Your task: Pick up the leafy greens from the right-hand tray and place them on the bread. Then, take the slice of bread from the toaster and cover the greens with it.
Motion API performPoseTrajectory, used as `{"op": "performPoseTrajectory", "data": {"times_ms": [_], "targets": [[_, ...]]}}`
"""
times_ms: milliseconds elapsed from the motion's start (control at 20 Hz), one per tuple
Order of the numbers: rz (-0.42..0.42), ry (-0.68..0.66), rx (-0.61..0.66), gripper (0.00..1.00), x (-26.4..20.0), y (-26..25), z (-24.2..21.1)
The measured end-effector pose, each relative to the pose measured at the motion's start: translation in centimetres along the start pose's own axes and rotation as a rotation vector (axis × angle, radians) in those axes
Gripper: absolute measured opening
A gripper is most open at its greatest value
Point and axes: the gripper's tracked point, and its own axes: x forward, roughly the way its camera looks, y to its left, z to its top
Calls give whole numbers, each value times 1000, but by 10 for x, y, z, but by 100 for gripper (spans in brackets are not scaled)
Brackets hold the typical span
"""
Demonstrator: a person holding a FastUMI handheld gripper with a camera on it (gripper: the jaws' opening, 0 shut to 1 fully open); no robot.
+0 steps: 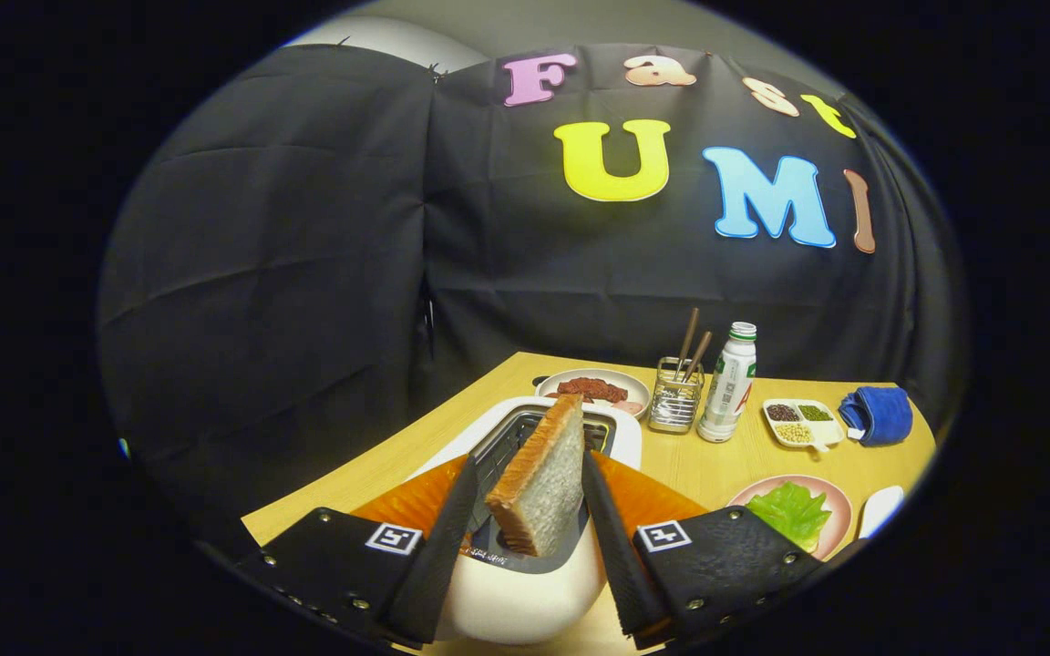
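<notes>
A slice of bread (pixel 539 487) with a brown crust hangs tilted just above the slots of the white toaster (pixel 525 592). My gripper (pixel 530 465) is shut on it, one finger pressing each face. To the right of my fingers, leafy greens (pixel 791 512) lie on a pink plate (pixel 762 487). I cannot tell what lies under the greens.
On the wooden table (pixel 716 465) beyond the toaster stand a plate of red meat (pixel 593 390), a wire holder with chopsticks (pixel 676 396) and a white bottle (pixel 729 383). A divided dish of beans (pixel 798 422) and a blue cloth (pixel 879 413) sit further right.
</notes>
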Motion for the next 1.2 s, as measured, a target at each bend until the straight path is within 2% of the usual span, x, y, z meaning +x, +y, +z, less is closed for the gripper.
{"op": "performPoseTrajectory", "data": {"times_ms": [50, 150, 200, 250, 300, 750, 1000, 1200], "targets": [[-23, -2, -1, 71, 0, -4, -3], [-27, -5, -10, 36, 0, -3, -2], [-19, 1, -10, 34, 0, 0, -3], [-80, -13, -17, 34, 0, -15, -2], [-68, -21, -5, 12, -2, -13, 1], [-9, -68, 48, 12, -12, -18, 23], [45, -142, 105, 12, -36, -24, 53], [40, -194, 130, 12, -59, -45, 72]]}}
